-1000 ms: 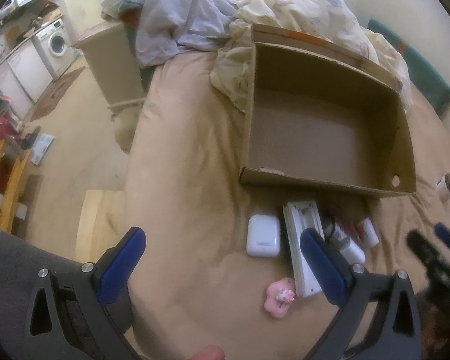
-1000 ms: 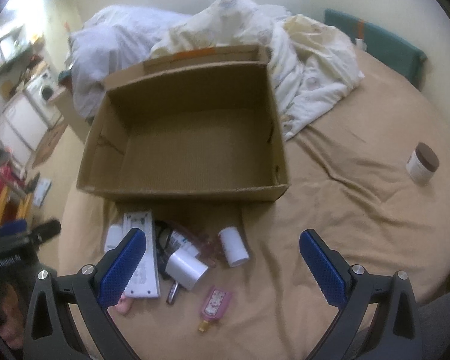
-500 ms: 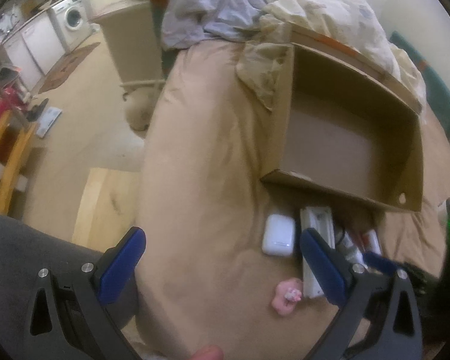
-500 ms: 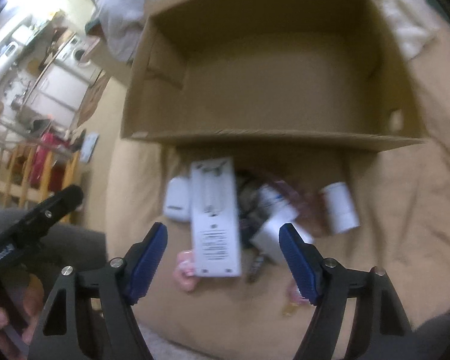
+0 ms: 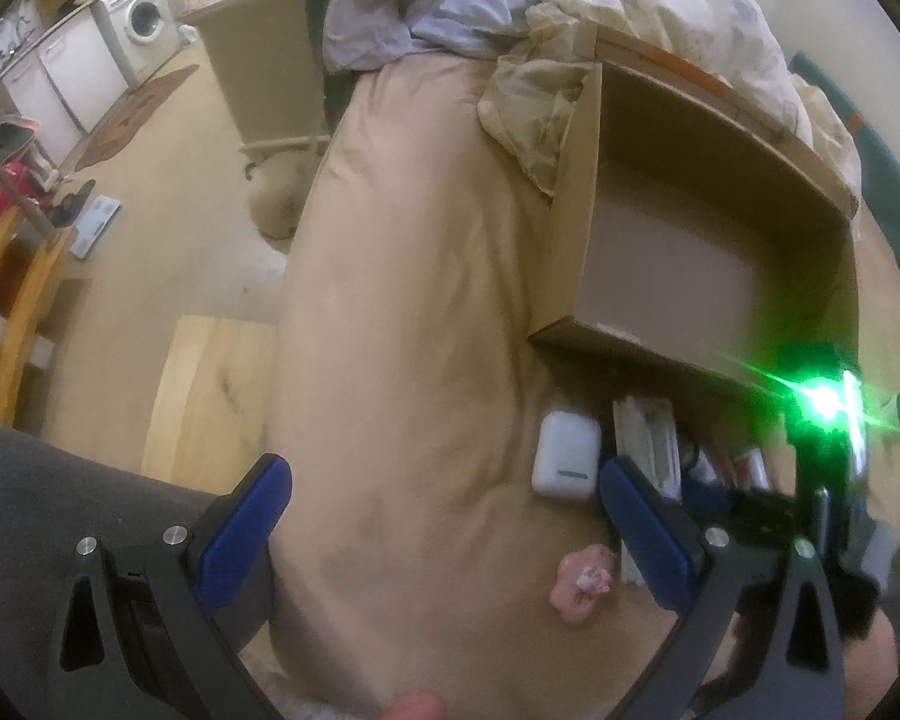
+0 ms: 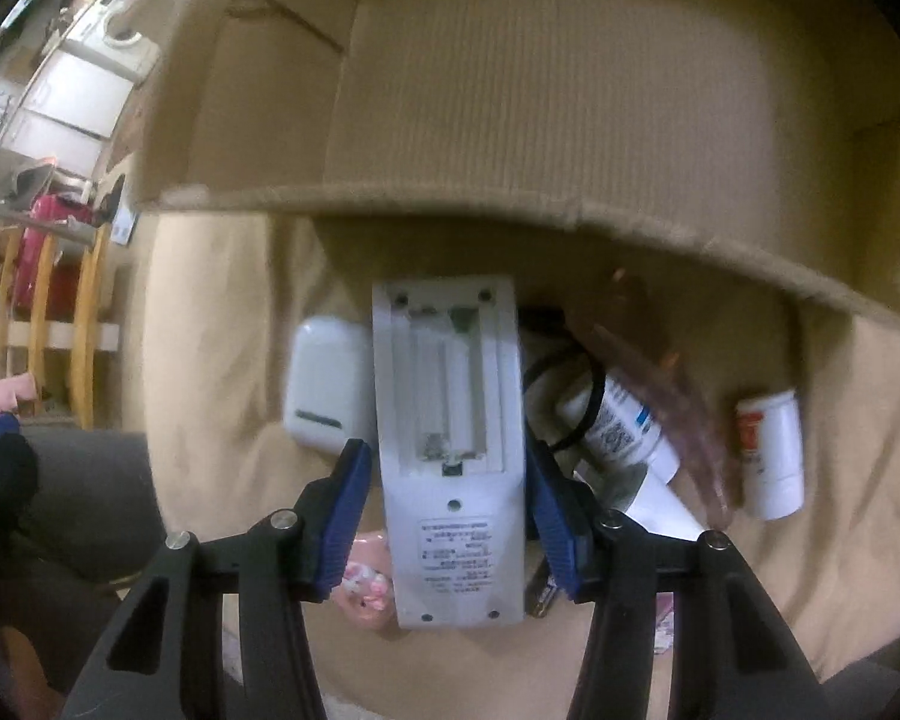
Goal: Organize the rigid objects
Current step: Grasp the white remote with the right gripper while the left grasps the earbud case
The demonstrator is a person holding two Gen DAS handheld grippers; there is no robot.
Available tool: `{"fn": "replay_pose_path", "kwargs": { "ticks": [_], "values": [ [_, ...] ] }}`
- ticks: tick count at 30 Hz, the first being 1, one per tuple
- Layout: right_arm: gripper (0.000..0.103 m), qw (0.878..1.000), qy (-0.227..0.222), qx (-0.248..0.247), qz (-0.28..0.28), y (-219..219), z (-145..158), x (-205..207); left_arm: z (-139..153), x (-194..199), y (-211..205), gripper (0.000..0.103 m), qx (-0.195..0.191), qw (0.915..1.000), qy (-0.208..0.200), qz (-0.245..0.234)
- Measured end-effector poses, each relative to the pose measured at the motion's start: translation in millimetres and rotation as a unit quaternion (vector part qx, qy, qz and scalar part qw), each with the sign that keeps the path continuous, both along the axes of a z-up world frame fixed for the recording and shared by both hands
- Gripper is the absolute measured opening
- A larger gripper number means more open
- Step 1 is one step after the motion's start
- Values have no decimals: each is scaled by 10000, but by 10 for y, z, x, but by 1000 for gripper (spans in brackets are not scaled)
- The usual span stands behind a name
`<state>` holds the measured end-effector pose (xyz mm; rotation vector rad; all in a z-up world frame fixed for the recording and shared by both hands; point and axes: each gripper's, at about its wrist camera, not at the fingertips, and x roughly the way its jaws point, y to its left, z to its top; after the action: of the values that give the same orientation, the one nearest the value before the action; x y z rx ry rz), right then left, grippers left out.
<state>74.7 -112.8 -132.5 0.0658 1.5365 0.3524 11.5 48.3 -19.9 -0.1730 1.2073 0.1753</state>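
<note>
A white remote-like device (image 6: pixel 450 432) lies back-up, battery bay open, on the tan bed in front of an empty cardboard box (image 6: pixel 540 72). My right gripper (image 6: pixel 447 498) straddles the device with its blue pads close on both sides, a thin gap showing at the left pad. Beside the device lie a white earbud case (image 6: pixel 321 384), a white labelled tube (image 6: pixel 618 426), a small white bottle (image 6: pixel 771 456) and a pink charm (image 6: pixel 363 585). My left gripper (image 5: pixel 444 516) is open and empty over bare bedsheet; the earbud case (image 5: pixel 564 450), pink charm (image 5: pixel 579 585) and box (image 5: pixel 690 228) lie to its right.
Rumpled bedding (image 5: pixel 630 18) lies behind the box. The bed's left edge drops to a wooden floor (image 5: pixel 150 228) with a wooden board (image 5: pixel 210 396). A black hair tie (image 6: pixel 564 396) lies over the tube. The right gripper's body with a green light (image 5: pixel 822 402) is at the right.
My right gripper has dropped low toward the pile and narrowed around the white device. My left gripper has drifted left and stayed open.
</note>
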Motion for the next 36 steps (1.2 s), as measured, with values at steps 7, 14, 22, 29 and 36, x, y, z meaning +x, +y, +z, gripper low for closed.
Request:
{"fn": "replay_pose_path", "kwargs": {
  "ticks": [7,14,22,29,36],
  "values": [
    [46,9989,-348,198,228,-103,219,-99,-111,25,-38,103,103,9997,165,-131],
    [46,9958,-744,502,162,-621,644,-338,-387,235,-188,100,-89,9958,737,-541],
    [46,9929,-997,571,-295,-1055,584,-441,-943,629,-464,81,-104,9851,1487,-863],
    [46,9900,-1111,764,-426,-1119,643,-424,-1241,756,-554,72,-135,9796,1761,-961],
    [46,9901,-1115,749,-405,-1069,608,-433,-1296,787,-569,40,-158,9808,1607,-1092]
  ]
}}
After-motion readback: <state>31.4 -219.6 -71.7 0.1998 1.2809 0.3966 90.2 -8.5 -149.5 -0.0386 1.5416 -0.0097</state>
